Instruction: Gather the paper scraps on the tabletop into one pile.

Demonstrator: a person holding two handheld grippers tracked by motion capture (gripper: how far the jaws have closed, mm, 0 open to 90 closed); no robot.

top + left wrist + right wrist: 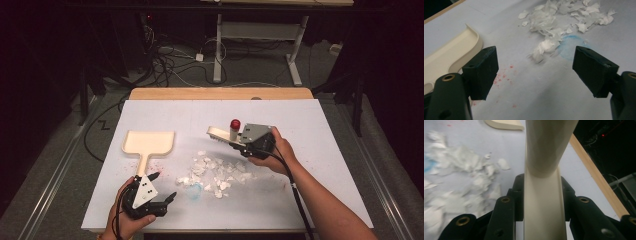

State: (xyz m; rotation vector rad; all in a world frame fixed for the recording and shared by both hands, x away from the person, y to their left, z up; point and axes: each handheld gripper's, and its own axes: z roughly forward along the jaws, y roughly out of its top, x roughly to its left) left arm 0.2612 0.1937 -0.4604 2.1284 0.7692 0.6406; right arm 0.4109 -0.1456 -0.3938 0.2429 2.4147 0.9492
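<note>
A cream dustpan (149, 142) lies flat at the left of the white-covered table (310, 125), its handle pointing toward me; its curved rim (449, 55) sits just left of my left jaw. My left gripper (165, 185) is open beside the end of that handle, with bare table between its pads (536, 72). A heap of torn white paper scraps (212, 172) lies mid-table. My right gripper (240, 142) is shut on the cream handle of a small brush (218, 134), held just beyond the scraps; the handle (542, 195) runs up between the jaws. A red-capped piece (235, 123) stands by it.
A pale blue stain (195, 190) marks the sheet at the near edge of the scraps (564, 17), and red specks (504, 75) dot it by the dustpan. The wooden table edge (594, 170) runs behind the brush. Cables and a desk frame (260, 45) lie on the floor beyond.
</note>
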